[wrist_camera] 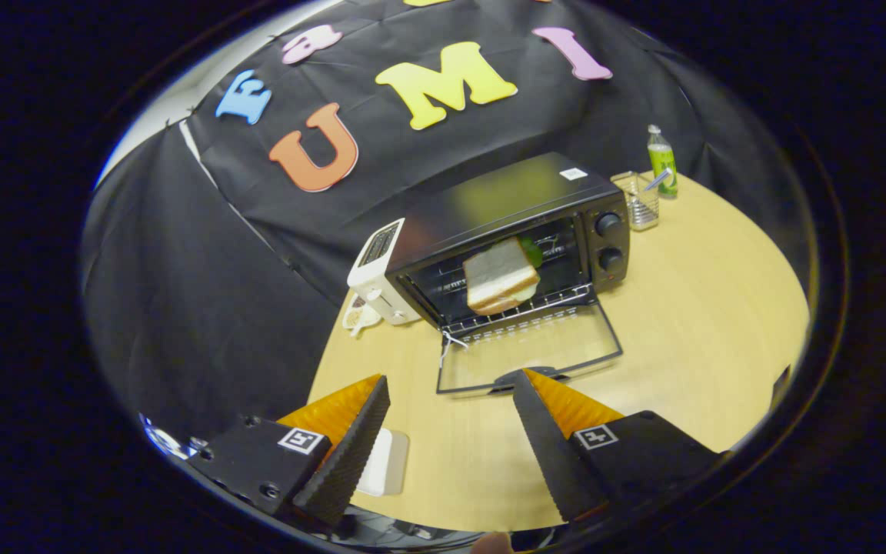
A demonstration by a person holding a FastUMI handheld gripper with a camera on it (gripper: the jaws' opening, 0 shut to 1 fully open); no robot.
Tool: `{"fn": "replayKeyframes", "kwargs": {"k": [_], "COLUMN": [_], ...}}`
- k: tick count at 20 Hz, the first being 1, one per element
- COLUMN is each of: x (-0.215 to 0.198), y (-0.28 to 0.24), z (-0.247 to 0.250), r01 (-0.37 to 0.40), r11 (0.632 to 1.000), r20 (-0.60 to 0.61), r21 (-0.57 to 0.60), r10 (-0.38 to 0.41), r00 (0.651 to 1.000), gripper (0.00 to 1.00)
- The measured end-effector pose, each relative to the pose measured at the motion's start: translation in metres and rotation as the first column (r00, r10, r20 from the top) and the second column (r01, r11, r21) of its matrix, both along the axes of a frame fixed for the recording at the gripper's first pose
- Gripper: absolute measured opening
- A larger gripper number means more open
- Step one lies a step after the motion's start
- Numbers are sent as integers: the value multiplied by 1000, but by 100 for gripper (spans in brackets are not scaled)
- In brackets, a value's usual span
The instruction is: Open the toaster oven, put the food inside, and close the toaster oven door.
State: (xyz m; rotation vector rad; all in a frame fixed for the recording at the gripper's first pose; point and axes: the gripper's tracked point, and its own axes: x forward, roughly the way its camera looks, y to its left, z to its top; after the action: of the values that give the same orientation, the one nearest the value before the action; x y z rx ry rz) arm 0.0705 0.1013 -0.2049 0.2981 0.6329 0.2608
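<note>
step: food looks already in, so closing the door is what's left, by my read.
gripper [451, 388]: released, fingers spread wide, nothing between them, hanging above the desk just short of the door's free edge.
toaster oven [516, 231]: black, sits toward the far edge of the desk [704, 308], knobs on its right side.
door [531, 358]: dropped fully open, glass lying flat on the desk, pointing at the gripper; handle [524, 378] is at the near lip, just ahead of the right finger tip.
sandwich [501, 277]: white bread with some green leaf, on the rack inside the cavity, looks tilted, near corner close to the rack's front rail.
how to do it: come in low under the handle edge, or pinch the handle, then lift up and swing back in an arc around the hinge; finish with a push on the door top till it seats.
watch: sandwich front corner may foul the door if it overhangs, can't tell from here; push gently so the oven doesn't slide back.
nearby: white toaster [374, 269] touching or just beside the oven's left side; clear cup [637, 201] and green bottle [662, 159] beyond the oven's right side near the far edge; white block [385, 462] on the desk just beside the left finger.
</note>
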Motion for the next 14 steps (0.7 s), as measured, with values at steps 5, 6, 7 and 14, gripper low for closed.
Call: {"fn": "replayKeyframes", "kwargs": {"k": [5, 6, 7, 14], "x": [-11, -10, -5, 46], "y": [-15, -16, -17, -23], "z": [-41, -53, -67, -143], "r01": [0, 2, 16, 81], "r11": [986, 983, 983, 970], "r20": [49, 43, 33, -33], "r21": [-164, -181, -185, -228], "r10": [8, 6, -10, -91], "r00": [999, 999, 999, 995], "gripper": [100, 100, 100, 100]}}
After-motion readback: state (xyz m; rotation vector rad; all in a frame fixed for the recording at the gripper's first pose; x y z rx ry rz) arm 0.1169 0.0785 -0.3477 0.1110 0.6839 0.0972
